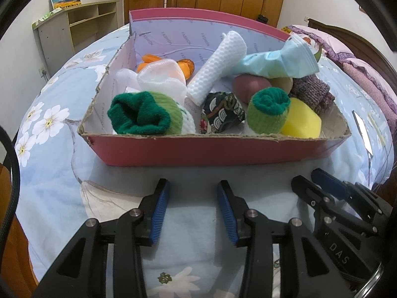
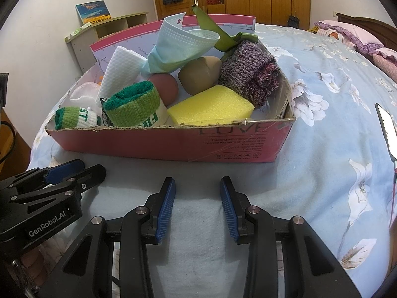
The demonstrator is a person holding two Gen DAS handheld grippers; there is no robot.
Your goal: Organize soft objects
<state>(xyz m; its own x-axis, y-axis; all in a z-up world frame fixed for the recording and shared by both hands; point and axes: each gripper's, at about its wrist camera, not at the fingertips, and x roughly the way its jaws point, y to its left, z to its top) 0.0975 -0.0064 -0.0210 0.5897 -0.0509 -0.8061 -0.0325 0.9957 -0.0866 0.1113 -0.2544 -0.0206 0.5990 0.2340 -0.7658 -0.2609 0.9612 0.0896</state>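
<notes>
- Box (image 1: 213, 149) of soft objects sits on the bed just ahead of both grippers; its long side runs across their line
- Left hand-held gripper (image 1: 193, 213) open, empty; green sock roll (image 1: 141, 114) lies nearest ahead
- Right hand-held gripper (image 2: 197, 211) open, empty; yellow sponge (image 2: 211, 106) ahead

In the pink cardboard box (image 2: 173, 146) lie a yellow sponge (image 2: 211, 105), green-cuffed white socks (image 1: 146, 114), a purple-grey marled knit (image 2: 250, 72), a pale blue face mask (image 2: 178, 44) and a white waffle-textured cloth (image 1: 218, 62). Under the box spreads a light blue bedspread (image 2: 322, 124) with white flowers.
</notes>
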